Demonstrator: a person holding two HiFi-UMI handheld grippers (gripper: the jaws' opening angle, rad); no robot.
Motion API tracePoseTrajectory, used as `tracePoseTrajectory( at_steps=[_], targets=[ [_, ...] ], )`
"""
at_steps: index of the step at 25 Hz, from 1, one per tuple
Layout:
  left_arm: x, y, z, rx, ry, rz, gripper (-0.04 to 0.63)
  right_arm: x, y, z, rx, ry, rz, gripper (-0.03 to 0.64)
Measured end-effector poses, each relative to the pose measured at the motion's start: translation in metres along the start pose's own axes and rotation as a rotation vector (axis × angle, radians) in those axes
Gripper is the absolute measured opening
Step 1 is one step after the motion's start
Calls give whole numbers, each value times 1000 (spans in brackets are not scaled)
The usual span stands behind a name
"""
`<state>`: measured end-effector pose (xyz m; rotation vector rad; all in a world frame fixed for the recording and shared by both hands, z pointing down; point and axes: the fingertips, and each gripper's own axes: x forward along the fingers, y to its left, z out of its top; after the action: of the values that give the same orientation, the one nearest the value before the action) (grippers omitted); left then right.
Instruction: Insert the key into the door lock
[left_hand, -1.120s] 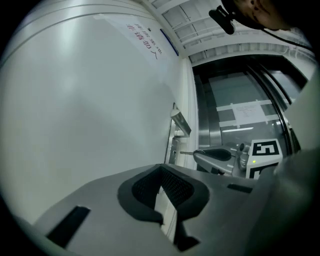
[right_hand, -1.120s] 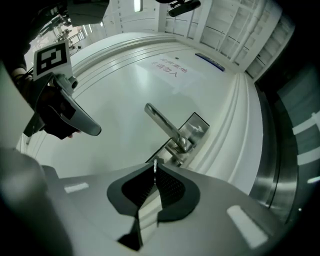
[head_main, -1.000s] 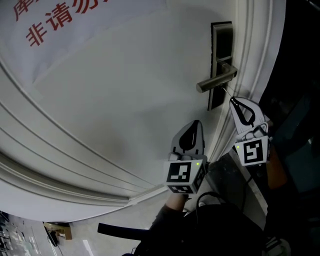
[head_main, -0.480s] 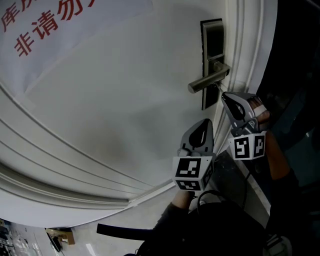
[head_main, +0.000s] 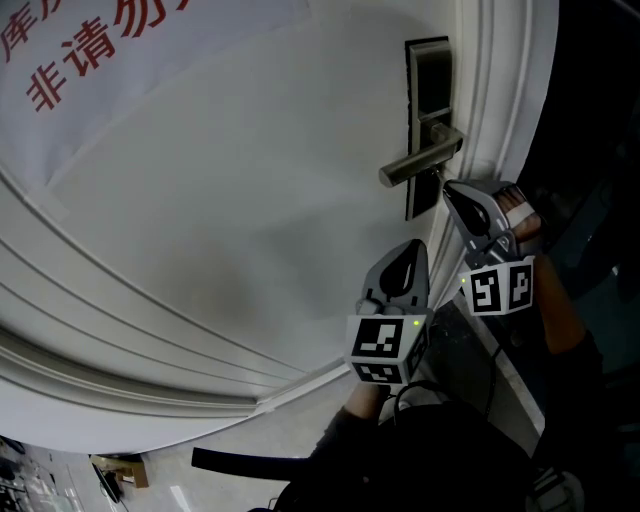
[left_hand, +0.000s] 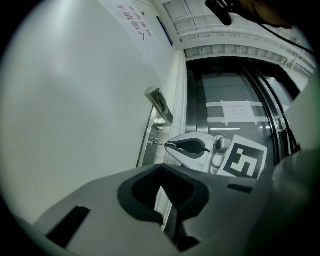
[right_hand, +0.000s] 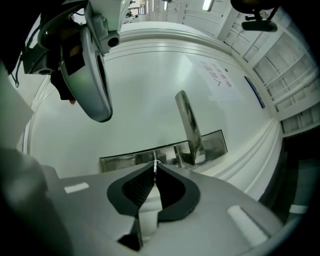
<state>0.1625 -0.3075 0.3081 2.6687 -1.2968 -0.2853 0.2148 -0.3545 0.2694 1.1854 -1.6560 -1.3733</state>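
Observation:
A dark metal lock plate (head_main: 428, 75) with a lever handle (head_main: 420, 162) sits on the white door. Just below the handle, my right gripper (head_main: 447, 187) is shut on a thin metal key (right_hand: 155, 167). The key's tip meets the lock plate (right_hand: 125, 161) beside the handle (right_hand: 189, 125); how deep it sits I cannot tell. In the left gripper view the key (left_hand: 159, 143) bridges the right gripper (left_hand: 167, 145) and the lock. My left gripper (head_main: 412, 246) hovers lower, near the door face, shut and holding nothing.
A white sheet with red characters (head_main: 90, 50) hangs on the door's upper left. The moulded door frame (head_main: 495, 110) runs right of the lock. Beyond it are a dark glass panel (left_hand: 235, 110) and the person's dark sleeve (head_main: 420, 450).
Over the second my right gripper moved up and left, bringing the key against the lock plate under the handle. The left gripper shifted slightly right. Almost nothing moved in the last half second.

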Motion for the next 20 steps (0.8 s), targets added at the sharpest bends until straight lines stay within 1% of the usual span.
tracePoseTrajectory(
  at_steps=[5,8,16,20],
  targets=[
    [3,0,-3,-3,2,-12,0,4,1,0,-59,1,12,12],
    [5,-2,-5,-9,3,-32,0,6,1,-1,-96,6,19,12],
    [9,-6,-5,-26,19,-46,0,7,0,-1,-146,0,46,12],
    [10,-6,-8,-22,17,-54,0,7,1,-1,-172,2,53,12]
  ],
)
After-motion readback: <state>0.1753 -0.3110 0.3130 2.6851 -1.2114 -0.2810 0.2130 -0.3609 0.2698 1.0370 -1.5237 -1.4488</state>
